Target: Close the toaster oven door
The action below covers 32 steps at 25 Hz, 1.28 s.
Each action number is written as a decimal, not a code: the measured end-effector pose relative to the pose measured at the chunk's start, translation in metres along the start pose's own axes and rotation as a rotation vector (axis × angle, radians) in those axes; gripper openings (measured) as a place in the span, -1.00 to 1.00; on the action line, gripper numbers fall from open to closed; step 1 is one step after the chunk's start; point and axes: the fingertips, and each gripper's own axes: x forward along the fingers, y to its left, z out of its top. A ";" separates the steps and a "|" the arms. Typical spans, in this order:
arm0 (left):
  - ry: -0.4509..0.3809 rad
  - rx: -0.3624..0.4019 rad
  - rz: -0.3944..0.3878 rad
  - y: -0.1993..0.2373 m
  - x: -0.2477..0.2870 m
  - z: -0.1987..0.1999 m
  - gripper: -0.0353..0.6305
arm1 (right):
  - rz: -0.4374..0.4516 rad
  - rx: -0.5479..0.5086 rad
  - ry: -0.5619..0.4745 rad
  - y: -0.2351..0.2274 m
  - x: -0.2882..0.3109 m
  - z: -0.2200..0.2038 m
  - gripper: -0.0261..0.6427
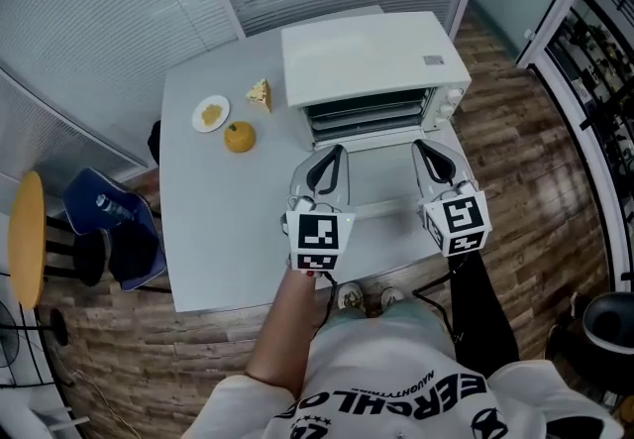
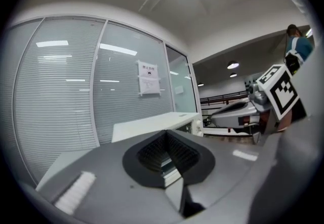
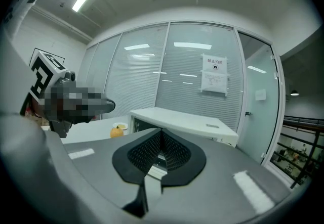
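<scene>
The white toaster oven [image 1: 367,55] stands at the back of the grey table [image 1: 218,229]. Its door [image 1: 381,181] hangs open and lies flat toward me, handle [image 1: 381,212] at the near edge, and the racks show inside. My left gripper [image 1: 335,152] hovers over the door's left side with its jaws shut and nothing between them. The right gripper [image 1: 424,146] is over the door's right side, also shut and empty. Past the closed pads [image 2: 174,154], the left gripper view shows the oven top [image 2: 152,124]. Beyond the pads [image 3: 169,153] of the right gripper appears the oven [image 3: 187,124].
Left of the oven lie an orange [image 1: 239,137], a small plate [image 1: 211,113] of crumbs and a cake wedge [image 1: 261,93]. A chair with a blue bag [image 1: 114,224] and a yellow stool [image 1: 27,234] stand left of the table. Glass walls with blinds lie behind.
</scene>
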 end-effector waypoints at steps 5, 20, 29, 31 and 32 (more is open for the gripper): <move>0.063 -0.042 -0.045 -0.008 0.000 -0.042 -0.73 | 0.005 0.032 0.103 0.017 0.002 -0.048 -0.92; 0.352 -0.188 -0.145 -0.072 0.004 -0.187 -0.73 | 0.115 0.133 0.421 0.062 -0.003 -0.205 -0.92; 0.488 -0.281 -0.218 -0.125 -0.029 -0.256 -0.73 | 0.165 0.174 0.590 0.084 -0.037 -0.280 -0.92; 0.525 -0.288 -0.215 -0.129 -0.034 -0.273 -0.73 | 0.156 0.188 0.617 0.084 -0.041 -0.290 -0.92; 0.540 -0.291 -0.209 -0.129 -0.035 -0.279 -0.73 | 0.153 0.188 0.624 0.083 -0.041 -0.293 -0.92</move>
